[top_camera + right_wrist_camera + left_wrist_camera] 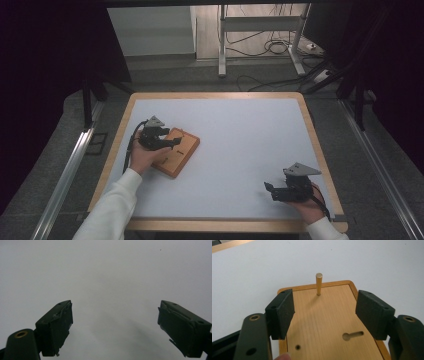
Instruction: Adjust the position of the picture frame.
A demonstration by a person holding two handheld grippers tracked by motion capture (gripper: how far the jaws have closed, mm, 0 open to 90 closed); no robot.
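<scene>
A flat wooden board [176, 153] lies on the left part of the white table top. In the left gripper view the board [322, 322] carries an upright brass pin [319, 284] near its far edge, a keyhole slot [352, 335] and a small round hole [298, 347]. My left gripper [170, 144] is open, its jaws spread over the board's two long sides [324, 310]; I cannot tell whether the pads touch the wood. My right gripper [270, 189] stands open near the front right of the table, with bare white surface between its jaws [115, 322].
The white table top [240, 135] has a wooden rim [215, 95]. Behind the table stand metal frame legs [222, 45] and loose cables [270, 45] on the floor. Metal rails [65, 175] run along both sides. Dark curtains hang left and right.
</scene>
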